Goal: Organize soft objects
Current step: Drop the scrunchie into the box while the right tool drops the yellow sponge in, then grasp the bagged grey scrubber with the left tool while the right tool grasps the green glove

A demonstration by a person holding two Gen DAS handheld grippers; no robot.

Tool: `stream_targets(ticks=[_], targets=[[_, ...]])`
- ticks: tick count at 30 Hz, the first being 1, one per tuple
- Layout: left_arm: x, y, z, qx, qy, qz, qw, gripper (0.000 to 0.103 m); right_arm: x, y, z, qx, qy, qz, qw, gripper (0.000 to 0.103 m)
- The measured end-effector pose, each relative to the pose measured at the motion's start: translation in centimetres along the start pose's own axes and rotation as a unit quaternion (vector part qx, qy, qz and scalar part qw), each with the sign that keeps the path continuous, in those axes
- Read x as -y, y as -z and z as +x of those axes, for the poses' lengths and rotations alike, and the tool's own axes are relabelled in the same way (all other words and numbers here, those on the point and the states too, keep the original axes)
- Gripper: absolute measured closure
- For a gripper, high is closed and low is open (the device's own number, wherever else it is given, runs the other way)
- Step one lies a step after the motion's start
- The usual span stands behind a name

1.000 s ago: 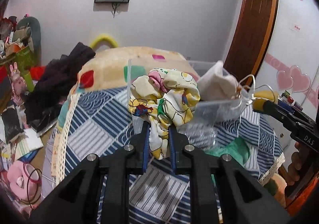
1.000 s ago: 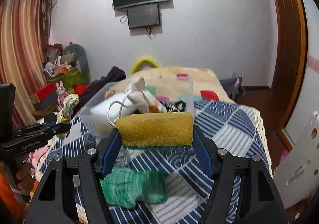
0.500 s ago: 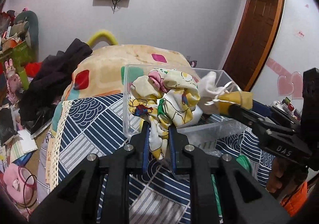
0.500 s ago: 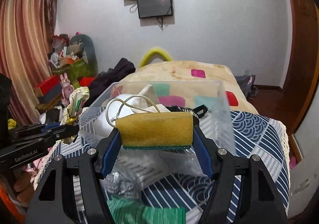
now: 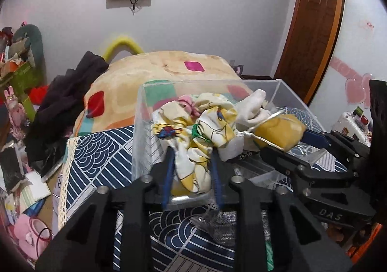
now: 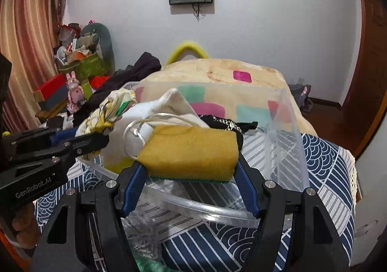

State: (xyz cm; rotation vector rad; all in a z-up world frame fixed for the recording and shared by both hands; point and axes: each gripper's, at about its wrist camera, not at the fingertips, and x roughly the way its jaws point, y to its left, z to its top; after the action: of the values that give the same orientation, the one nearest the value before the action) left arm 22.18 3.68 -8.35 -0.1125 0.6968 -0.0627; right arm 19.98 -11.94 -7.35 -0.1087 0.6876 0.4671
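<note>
A clear plastic bin [image 5: 140, 126] [image 6: 292, 131] stands on the blue patterned bedspread. My left gripper [image 5: 192, 163] is shut on a yellow printed cloth [image 5: 193, 131], held over the bin's near edge; the cloth also shows in the right wrist view [image 6: 108, 112]. My right gripper [image 6: 188, 163] is shut on a yellow sponge [image 6: 191, 151] with a green underside, held over the bin's rim; it shows from the side in the left wrist view [image 5: 280, 131]. A white cloth [image 6: 169, 107] with a white cord and a black item [image 6: 225, 124] lie in the bin.
A green cloth [image 6: 147, 264] and crinkled clear plastic [image 5: 217, 226] lie on the bedspread [image 6: 321, 163] in front of the bin. A yellow blanket [image 5: 157, 71] and dark clothes [image 5: 65, 102] lie behind. Clutter fills the floor at the left [image 5: 21, 175].
Both grippers have moved forward toward the bin, so the cloth and the sponge now hang over its rim. The left jaws look a little wider around the cloth.
</note>
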Motion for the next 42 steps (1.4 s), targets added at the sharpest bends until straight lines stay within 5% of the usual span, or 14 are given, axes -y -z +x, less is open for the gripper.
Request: stream_targets(ticks=[5,9,14,22,32,42], targets=[[-0.2,0.2,-0.3,-0.002,0.009,-0.006,0.9999,0.049,0.5,-0.3,-0.2,-0.01,-0.006,0.005,1.0,0.035],[-0.1,0.6,-1.0,0.006,0.006,-0.001,1.0,0.041,0.5,-0.3,-0.7,-0.012,-0.003,0.006,1.0,0.019],[-0.1,0.8,-2.7,0.019,0.01,-0.002,0.9998,0.036,1.1,0.0,-1.9,-0.006,-0.009,0.015,1.0,0.019],[0.3,2.1,-5.2,0.023,0.018,-0.004,0.9996,0.01,1.9,0.6,-4.9,0.019,-0.006,0.019,1.0,0.018],[-0.3,5.7,-5.1,-0.015,0.018,-0.017,0.9996,0.009,1.7,3.4,-5.6,0.005,-0.039,0.041,0.998,0.018],[0.3,9.3,-3.7,-0.057,0.009,-0.012,0.9983,0.009,0.0,8.1,-2.3,-0.077,-0.057,0.042,0.995,0.017]])
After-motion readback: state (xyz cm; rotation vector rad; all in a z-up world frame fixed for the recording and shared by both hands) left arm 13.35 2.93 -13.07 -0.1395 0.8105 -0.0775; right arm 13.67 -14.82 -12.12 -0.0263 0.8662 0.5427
